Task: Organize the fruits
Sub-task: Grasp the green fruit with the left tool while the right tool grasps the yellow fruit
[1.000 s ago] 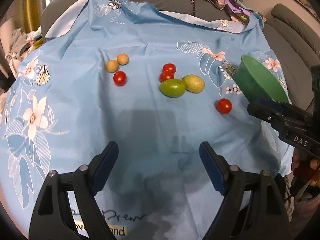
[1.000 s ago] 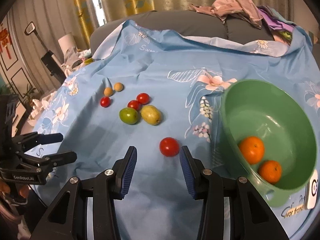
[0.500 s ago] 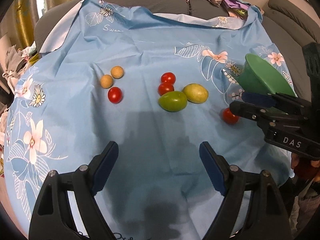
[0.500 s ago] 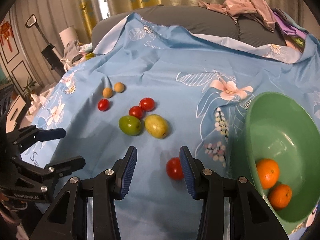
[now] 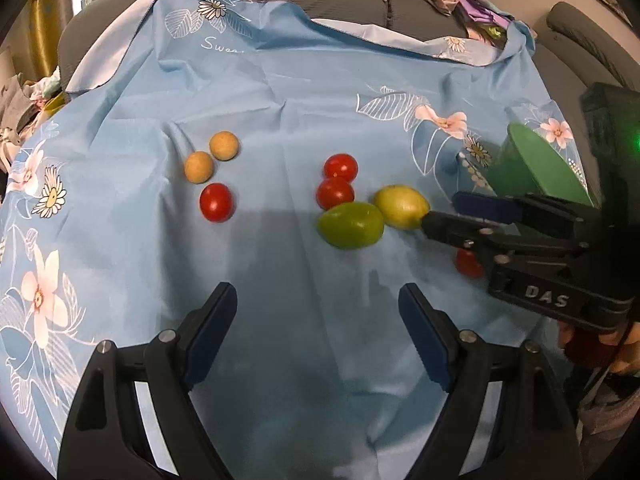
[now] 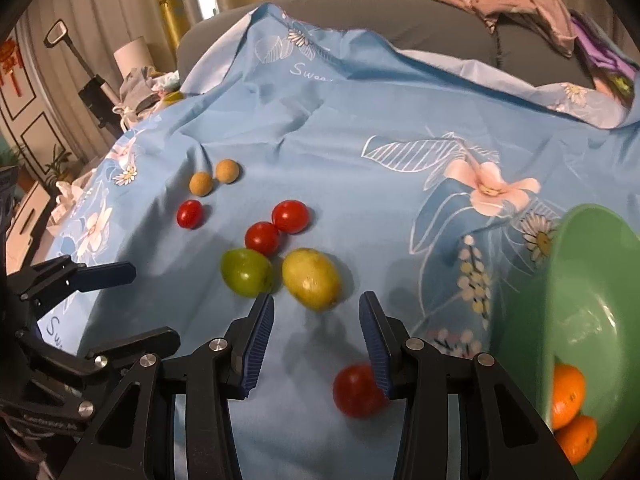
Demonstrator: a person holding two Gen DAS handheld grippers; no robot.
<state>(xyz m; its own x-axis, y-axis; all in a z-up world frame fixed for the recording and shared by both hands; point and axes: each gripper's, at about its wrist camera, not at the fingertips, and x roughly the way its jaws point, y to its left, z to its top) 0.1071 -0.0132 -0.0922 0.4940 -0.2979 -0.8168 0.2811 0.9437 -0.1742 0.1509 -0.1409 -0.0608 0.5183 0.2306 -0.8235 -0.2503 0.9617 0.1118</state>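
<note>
- A light blue floral cloth (image 6: 360,128) fills most of both views, spread over a grey sofa, presumably as a soft work surface that keeps round fruit from rolling far.
- A green plastic bowl (image 6: 592,280) sits at the right edge of the right wrist view with two oranges (image 6: 568,396) in its lower part; it looks like the collecting place, kept on the right gripper's side.
- The right gripper (image 6: 316,340) sits low at the bottom centre, jaws parted and holding nothing, its tips just short of the yellow-green oval fruit (image 6: 312,278), probably its next pick.
- The left gripper (image 5: 316,340) hangs released and empty at the bottom of its own view, well apart from any fruit, seemingly waiting.
- A green oval fruit (image 6: 246,272) lies just beside the yellow one, mid-frame.
- One red cherry tomato (image 6: 356,390) lies near the lower centre, partly behind the right finger, outside the gap.
- Three more tomatoes (image 5: 338,180) and two tan round fruits (image 5: 210,156) remain scattered at upper left.
</note>
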